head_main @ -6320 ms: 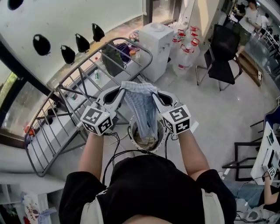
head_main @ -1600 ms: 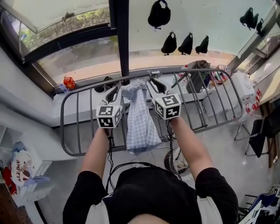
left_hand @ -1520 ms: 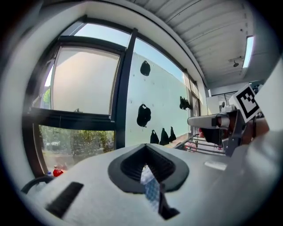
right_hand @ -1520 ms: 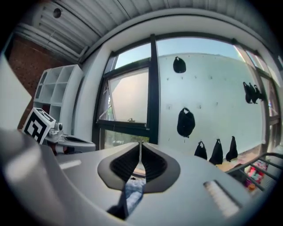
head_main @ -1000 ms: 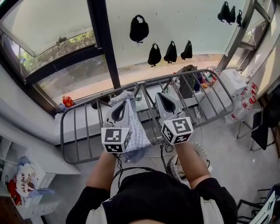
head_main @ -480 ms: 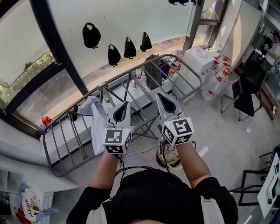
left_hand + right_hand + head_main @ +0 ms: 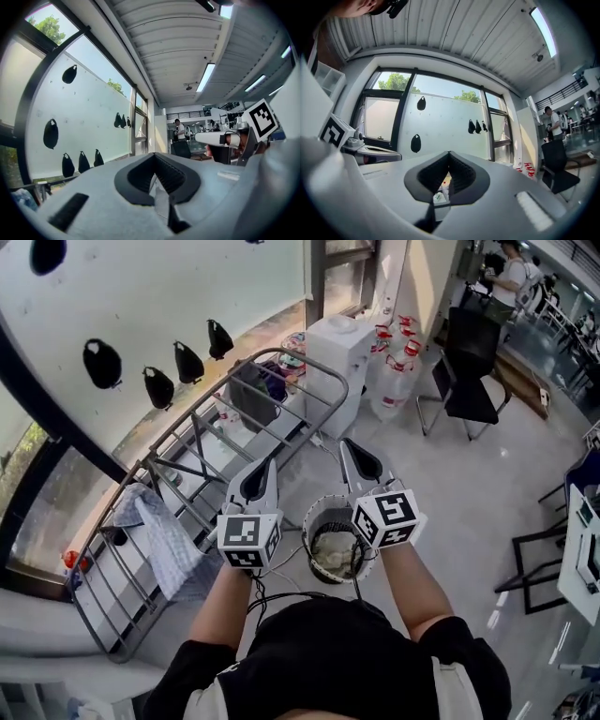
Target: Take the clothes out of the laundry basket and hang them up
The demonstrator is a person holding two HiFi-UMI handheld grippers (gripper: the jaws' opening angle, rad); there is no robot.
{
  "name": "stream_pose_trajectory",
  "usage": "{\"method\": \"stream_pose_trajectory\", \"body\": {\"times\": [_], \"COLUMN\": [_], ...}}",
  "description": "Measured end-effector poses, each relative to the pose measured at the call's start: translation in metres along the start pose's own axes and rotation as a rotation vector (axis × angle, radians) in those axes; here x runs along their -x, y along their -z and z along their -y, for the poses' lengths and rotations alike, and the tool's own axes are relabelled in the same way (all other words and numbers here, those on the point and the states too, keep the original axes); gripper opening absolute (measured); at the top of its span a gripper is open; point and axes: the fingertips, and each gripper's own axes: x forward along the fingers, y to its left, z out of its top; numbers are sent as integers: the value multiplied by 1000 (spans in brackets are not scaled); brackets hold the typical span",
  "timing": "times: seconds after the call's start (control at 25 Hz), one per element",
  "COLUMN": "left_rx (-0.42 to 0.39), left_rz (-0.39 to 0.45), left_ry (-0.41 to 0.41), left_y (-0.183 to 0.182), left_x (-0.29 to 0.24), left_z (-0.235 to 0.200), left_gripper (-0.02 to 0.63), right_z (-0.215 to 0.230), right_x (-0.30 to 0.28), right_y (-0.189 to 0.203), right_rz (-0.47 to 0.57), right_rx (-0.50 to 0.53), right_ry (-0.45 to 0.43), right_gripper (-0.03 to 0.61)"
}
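Observation:
In the head view the round white laundry basket stands on the floor just below my hands, with pale clothes bunched inside. A blue checked cloth hangs over a bar of the grey metal drying rack at the left. My left gripper is shut and empty, level, above the basket's left rim. My right gripper is shut and empty too, just above the basket's right rim. In the left gripper view the left gripper has its jaws closed together; the right gripper view shows the same of the right gripper.
A white cabinet and several water jugs stand beyond the rack. A black chair is at the upper right, with people behind it. Dark bags hang on the window wall. Cables trail by the basket.
Both grippers have swung right, away from the rack, and now hang over the basket. The checked cloth stays draped on the rack at the left.

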Motion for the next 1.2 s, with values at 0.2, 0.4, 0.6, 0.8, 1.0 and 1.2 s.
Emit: {"method": "stream_pose_trajectory", "body": {"times": [0.2, 0.4, 0.6, 0.8, 1.0, 1.2], "left_rx": [18, 26, 37, 32, 23, 41], "left_rz": [2, 8, -5, -22, -45, -74], "left_ry": [114, 190, 228, 255, 258, 231], "left_y": [5, 8, 11, 23, 28, 41], "left_x": [-36, -59, -70, -76, -76, -73], "left_z": [77, 133, 171, 184, 186, 168], "left_gripper": [3, 3, 3, 3, 3, 3], "right_z": [70, 116, 140, 148, 146, 140], "right_x": [63, 107, 133, 139, 137, 126], "right_y": [4, 10, 15, 27, 55, 135], "right_rz": [-4, -21, -48, -68, -141, -373], "right_rx": [8, 12, 10, 12, 14, 58], "right_ry": [153, 250, 283, 294, 218, 150], "right_gripper": [13, 14, 14, 14, 65, 239]}}
